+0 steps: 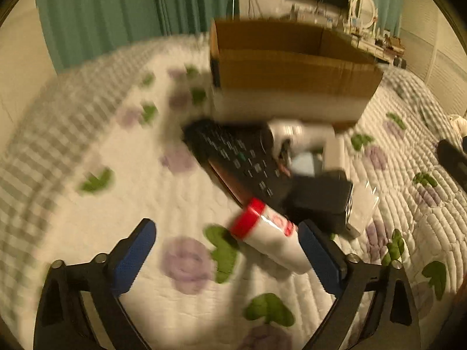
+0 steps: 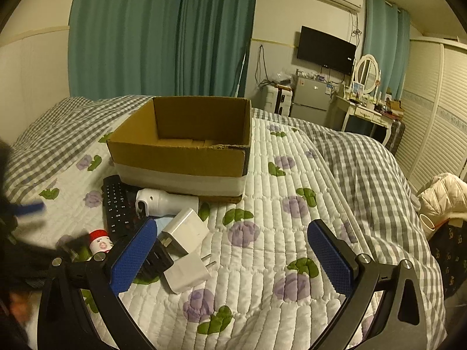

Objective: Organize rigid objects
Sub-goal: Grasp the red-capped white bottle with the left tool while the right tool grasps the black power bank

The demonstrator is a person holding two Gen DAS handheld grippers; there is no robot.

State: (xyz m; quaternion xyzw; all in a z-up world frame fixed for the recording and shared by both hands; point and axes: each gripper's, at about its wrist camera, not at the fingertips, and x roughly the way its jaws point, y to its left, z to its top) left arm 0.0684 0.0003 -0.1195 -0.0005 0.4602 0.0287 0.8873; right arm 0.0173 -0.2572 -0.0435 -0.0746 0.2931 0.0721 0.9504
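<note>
Your left gripper [image 1: 226, 250] hangs spread wide over the floral quilt [image 1: 163, 204], gripping nothing; its right blue pad lies against the side of the red-capped white bottle [image 1: 267, 240], which lies on its side just short of the gap. That view is blurred. Beyond the bottle, the black remote control [image 1: 236, 154] runs diagonally toward the cardboard box [image 1: 292, 73], with a white curved-head device [image 1: 300, 135] at the box's near wall and a black adapter [image 1: 318, 201] to the right.

Your right gripper [image 2: 232, 258] is also wide apart and holds nothing, hovering above bare quilt. Its left pad overlaps the black adapter [image 2: 156, 258]. Two white plug adapters [image 2: 182, 232] [image 2: 188, 271] lie just beside that pad, near the remote [image 2: 116, 207]. The open box [image 2: 181, 157] sits farther back, left of centre.
</note>
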